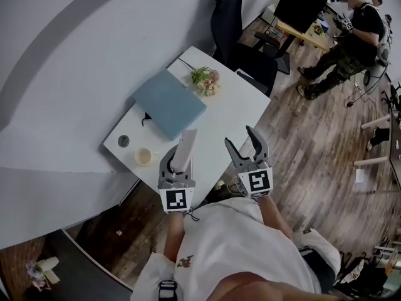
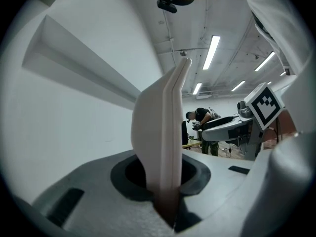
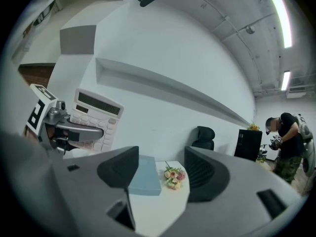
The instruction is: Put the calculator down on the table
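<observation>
With the left gripper (image 1: 177, 163) clamped on the calculator (image 1: 186, 144), lower it flat onto the bare surface (image 1: 241, 105); the right gripper (image 1: 241, 140) hangs released.

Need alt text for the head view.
Seen from above, the left gripper clamps a white calculator upright at the near edge of a white table; the right gripper is open and empty beside it. A flat blue case, flowers and a cup lie on the table.

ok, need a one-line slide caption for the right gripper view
Open right gripper faces the white table with a flat blue-grey box and small flower bouquet; left gripper holds the white desktop calculator.
</observation>
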The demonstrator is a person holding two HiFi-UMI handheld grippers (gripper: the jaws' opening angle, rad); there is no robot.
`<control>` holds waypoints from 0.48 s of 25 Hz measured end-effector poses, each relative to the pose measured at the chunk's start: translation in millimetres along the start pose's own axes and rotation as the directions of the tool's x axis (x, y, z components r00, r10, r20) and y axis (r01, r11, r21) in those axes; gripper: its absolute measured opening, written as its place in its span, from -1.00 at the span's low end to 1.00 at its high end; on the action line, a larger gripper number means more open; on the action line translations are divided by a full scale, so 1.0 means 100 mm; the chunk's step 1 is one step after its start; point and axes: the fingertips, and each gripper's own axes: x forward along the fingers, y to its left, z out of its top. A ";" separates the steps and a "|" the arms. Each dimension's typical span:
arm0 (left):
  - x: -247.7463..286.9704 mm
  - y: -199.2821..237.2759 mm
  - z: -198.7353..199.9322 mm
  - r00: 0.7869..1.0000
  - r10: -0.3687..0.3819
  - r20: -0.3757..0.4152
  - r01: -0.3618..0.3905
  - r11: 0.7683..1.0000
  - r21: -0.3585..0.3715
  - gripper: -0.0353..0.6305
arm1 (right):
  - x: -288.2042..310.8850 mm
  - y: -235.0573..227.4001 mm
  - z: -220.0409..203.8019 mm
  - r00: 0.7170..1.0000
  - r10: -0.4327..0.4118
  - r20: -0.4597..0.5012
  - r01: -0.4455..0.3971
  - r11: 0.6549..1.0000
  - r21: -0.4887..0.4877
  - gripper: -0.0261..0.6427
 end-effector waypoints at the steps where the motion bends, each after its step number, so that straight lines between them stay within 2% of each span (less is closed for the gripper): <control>1: 0.03 0.02 -0.03 1.000 -0.006 0.003 0.006 1.000 0.006 -0.66 | 0.04 0.01 0.00 1.000 0.003 -0.005 -0.003 1.000 -0.003 -0.05; 7: 0.20 0.05 -0.23 0.999 -0.035 -0.016 0.035 0.999 -0.002 -0.66 | 0.27 0.01 -0.09 1.000 0.026 -0.015 -0.026 1.000 -0.009 -0.07; 12: 0.31 0.06 -0.36 0.999 -0.025 -0.048 0.022 0.998 -0.051 -0.66 | 0.44 -0.02 -0.21 0.996 0.071 -0.044 -0.072 0.997 -0.018 -0.10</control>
